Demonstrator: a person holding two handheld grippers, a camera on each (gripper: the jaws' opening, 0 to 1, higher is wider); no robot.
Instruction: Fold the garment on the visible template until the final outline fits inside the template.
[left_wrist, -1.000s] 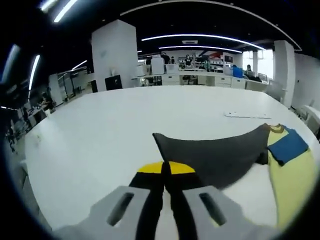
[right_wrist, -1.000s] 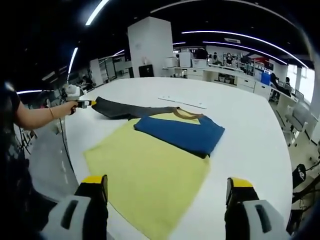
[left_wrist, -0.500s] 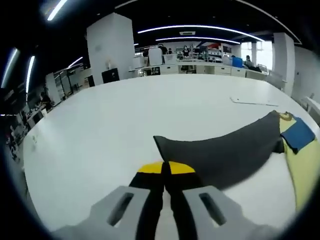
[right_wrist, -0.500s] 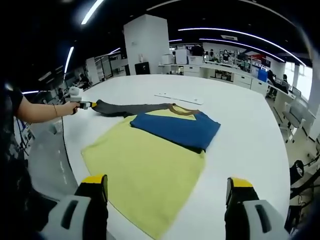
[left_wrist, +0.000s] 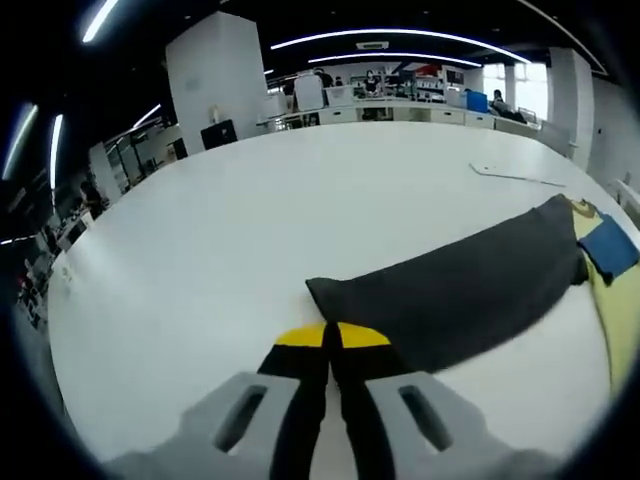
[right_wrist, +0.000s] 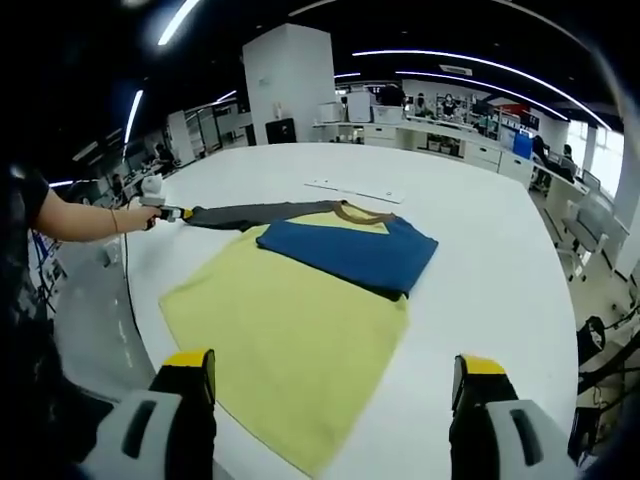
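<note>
Left gripper (left_wrist: 327, 340) pinches the dark sleeve (left_wrist: 450, 290) outstretched.
Right gripper (right_wrist: 334, 385) hovers wide open over the yellow shirt (right_wrist: 290, 340) on the white table (right_wrist: 480, 270).

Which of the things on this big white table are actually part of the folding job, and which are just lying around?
Part of the job:
- the garment, yellow body, blue sleeve folded across
- its grey sleeve, pinched in the left gripper
- the right gripper, open, holding nothing

Just lying about:
- a flat white strip beyond the garment
- desks in the background
</note>
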